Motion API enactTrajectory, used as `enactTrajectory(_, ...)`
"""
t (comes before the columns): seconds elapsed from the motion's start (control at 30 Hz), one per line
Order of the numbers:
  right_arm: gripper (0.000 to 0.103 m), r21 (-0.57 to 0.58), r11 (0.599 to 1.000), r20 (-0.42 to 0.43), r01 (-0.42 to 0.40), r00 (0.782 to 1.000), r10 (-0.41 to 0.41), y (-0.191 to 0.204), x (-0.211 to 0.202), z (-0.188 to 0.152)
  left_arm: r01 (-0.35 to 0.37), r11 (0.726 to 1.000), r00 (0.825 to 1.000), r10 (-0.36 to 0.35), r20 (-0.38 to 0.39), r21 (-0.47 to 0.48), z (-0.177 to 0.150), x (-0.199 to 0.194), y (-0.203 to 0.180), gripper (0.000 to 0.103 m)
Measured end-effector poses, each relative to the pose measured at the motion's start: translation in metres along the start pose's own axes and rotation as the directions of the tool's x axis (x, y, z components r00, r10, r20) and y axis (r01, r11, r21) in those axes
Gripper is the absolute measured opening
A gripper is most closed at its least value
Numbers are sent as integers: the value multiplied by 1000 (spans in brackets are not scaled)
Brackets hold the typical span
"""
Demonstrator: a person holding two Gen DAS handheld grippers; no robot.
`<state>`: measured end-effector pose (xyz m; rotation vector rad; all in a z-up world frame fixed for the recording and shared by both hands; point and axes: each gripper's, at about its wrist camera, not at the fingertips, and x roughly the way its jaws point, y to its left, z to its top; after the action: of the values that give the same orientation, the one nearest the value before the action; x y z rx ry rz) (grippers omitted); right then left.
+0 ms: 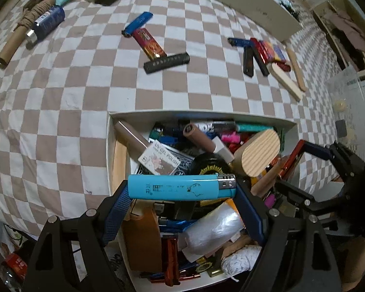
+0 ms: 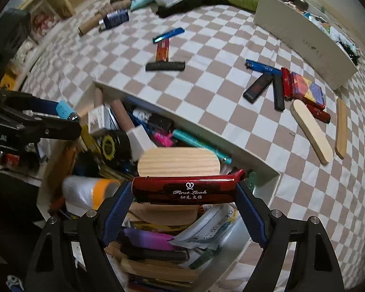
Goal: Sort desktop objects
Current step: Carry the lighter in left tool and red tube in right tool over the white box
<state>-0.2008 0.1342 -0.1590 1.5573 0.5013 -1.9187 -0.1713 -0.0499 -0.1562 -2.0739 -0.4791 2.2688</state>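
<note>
My left gripper (image 1: 182, 189) is shut on a light blue lighter (image 1: 180, 187), held crosswise above the white box (image 1: 199, 114) full of mixed items. My right gripper (image 2: 185, 189) is shut on a dark red lighter (image 2: 186, 189) marked "First Look", also above the box (image 2: 177, 114). The left gripper with its blue lighter shows at the left of the right wrist view (image 2: 65, 112). On the checkered cloth lie a blue lighter (image 1: 138, 23), a red lighter (image 1: 149, 42) and a black lighter (image 1: 166, 62).
A second group of lighters (image 1: 258, 52) and wooden sticks (image 1: 287, 81) lies at the right. A cardboard tube (image 1: 24, 32) and blue can (image 1: 47, 23) lie far left. A white box lid (image 1: 253, 4) stands at the back right.
</note>
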Motion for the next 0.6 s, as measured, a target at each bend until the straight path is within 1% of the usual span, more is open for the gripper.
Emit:
enactTrajectory(0.13,84,-49,999,-9,17,1000,-17,3,4,-4,-5,1000,1000,5,-28,22,-5,7,-1,83)
enactTrajectory(0.27,84,-120,992,6,43,999,-43,14,4,-5,-4,999,999,7,-54,44,-9,12,-3,83)
enactTrajectory(0.4,84,-219,973,22,69,998,-66,31,4,-9,-3,998,997,8,-77,56,-13,17,-3,83)
enactTrajectory(0.5,84,-283,955,9,85,996,-86,40,8,-13,-3,998,996,8,-87,60,-14,19,-3,83)
enactTrajectory(0.6,84,-320,941,-5,113,993,-121,45,15,-18,-3,998,995,9,-99,67,-16,22,-4,83)
